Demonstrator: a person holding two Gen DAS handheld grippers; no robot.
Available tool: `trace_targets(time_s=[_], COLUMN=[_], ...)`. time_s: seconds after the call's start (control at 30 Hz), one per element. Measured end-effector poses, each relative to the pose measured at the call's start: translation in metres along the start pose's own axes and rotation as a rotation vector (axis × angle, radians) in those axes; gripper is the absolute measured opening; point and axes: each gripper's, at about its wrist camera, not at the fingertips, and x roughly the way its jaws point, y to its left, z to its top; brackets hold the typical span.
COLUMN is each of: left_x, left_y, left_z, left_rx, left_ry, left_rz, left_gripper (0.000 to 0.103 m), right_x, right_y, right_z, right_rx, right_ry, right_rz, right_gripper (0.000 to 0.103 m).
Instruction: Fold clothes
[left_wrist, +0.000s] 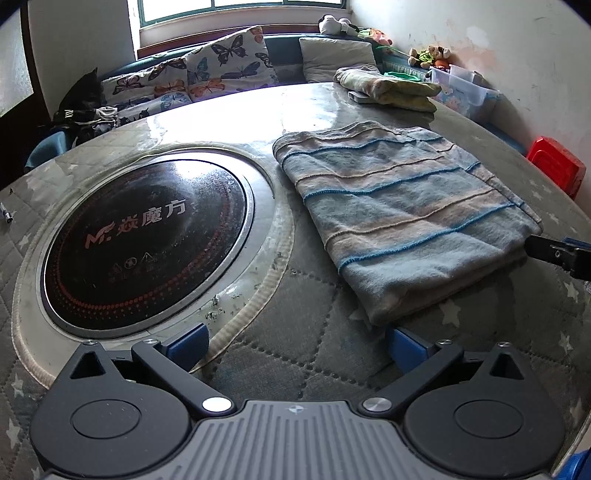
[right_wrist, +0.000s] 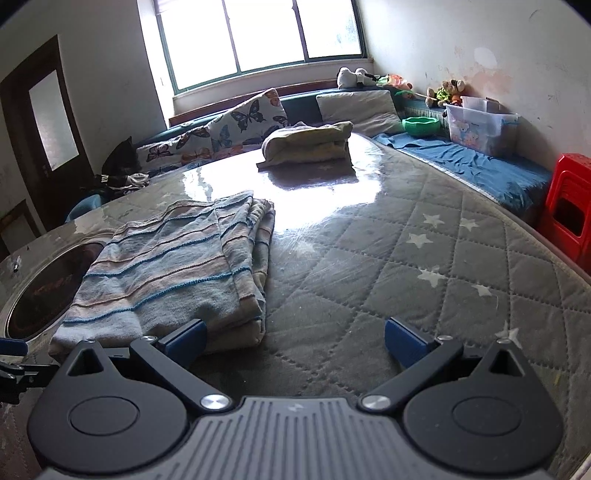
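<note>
I am hovering the left gripper (left_wrist: 297, 345) and right gripper (right_wrist: 295, 341), both jaws released and empty, beside the folded striped garment (left_wrist: 402, 210) lying on the quilted table (right_wrist: 424, 258).

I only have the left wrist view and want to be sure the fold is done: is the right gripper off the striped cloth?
Observer: Yes. The right gripper stands open, with only the quilted table cover between its fingers. The striped cloth lies just by its left finger.
Operator: How do the layers look on the cloth's right side?
Observer: They stack along that side, and a few edges fan out near the far corner.
Operator: What lies past the table's right edge?
Observer: A blue sheet covers the bench there, running up to the red stool.
</note>
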Motion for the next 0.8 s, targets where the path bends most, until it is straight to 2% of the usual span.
trace_targets(time_s=[0.3,0.8], left_x=[0.001,-0.006], left_y=[-0.001,-0.007], left_z=[0.001,-0.004], left_rx=[0.001,0.0], left_ry=[0.006,0.019], left_rz=[0.008,0.003], left_gripper=[0.103,0.103], right_x=[0.005,-0.006], right_y=[0.021,0.044], right_z=[-0.006,-0.013], right_rx=[-0.145,-0.171], right_ry=[0.035,0.064], right_rz=[-0.067,-0.049], right_gripper=[0.103,0.103])
